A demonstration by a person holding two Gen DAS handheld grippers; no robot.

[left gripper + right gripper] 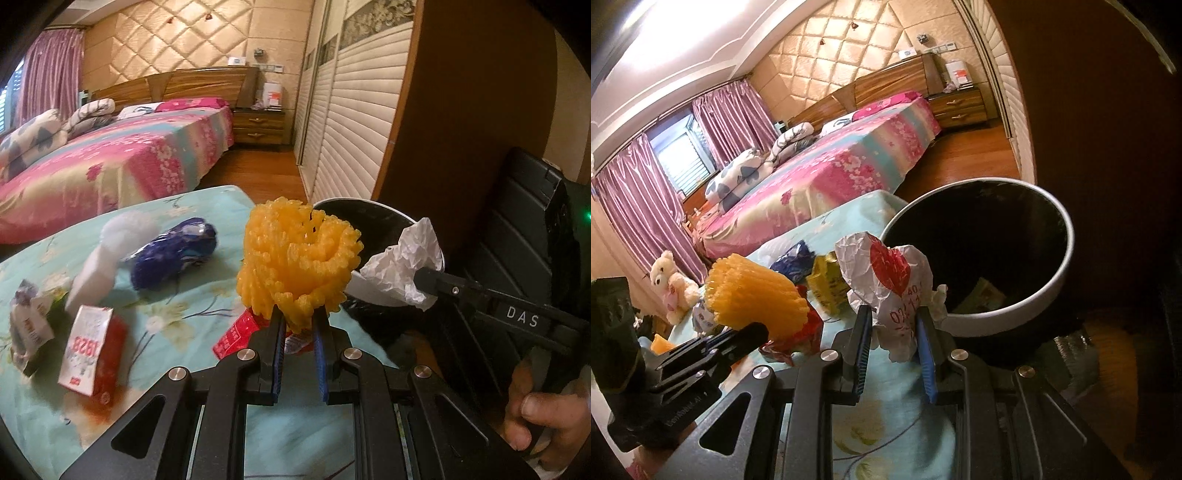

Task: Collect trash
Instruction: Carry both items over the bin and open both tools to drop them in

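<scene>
My left gripper [300,314] is shut on an orange foam fruit net [299,254], held above the table's right edge beside the trash bin [373,218]. My right gripper [894,312] is shut on a crumpled white and red paper wrapper [886,273], held just left of the bin's white rim [1060,273]. The bin is black inside with some trash at its bottom. In the left wrist view the right gripper holds the crumpled paper [402,266] over the bin's rim. In the right wrist view the left gripper [738,336] holds the net [753,295] at the left.
On the floral blue tablecloth [207,314] lie a red and white carton [92,354], a blue wrapper [173,254], a white object [110,254], a small crumpled pack [29,325] and a red wrapper [236,336]. A yellow pack [827,284] lies near the bin. A bed stands behind.
</scene>
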